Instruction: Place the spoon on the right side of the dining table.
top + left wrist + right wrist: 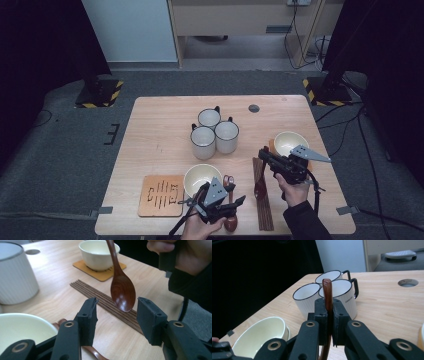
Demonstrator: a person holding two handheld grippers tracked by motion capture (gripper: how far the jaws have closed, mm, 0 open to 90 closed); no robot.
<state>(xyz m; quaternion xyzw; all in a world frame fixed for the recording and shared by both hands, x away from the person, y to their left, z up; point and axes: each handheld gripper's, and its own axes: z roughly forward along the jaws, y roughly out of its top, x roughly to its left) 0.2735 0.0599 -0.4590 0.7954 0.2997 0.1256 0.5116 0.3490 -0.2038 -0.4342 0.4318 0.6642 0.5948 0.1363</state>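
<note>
the right hand-held gripper [327,322] pinches a wooden spoon [122,290] by its handle, lifted over the chopsticks [263,200] near the bench's front edge; the left hand-held gripper [116,317] is spread, empty. placing remains, likely in a bowl [201,178].

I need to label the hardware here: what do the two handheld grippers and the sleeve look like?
Both the left gripper and the right gripper are black, each topped by a grey three-cornered plate and trailing a black cable. Their tongs have flat black pads on arms with brass-coloured pivot rings. The right forearm wears a dark sleeve.
</note>
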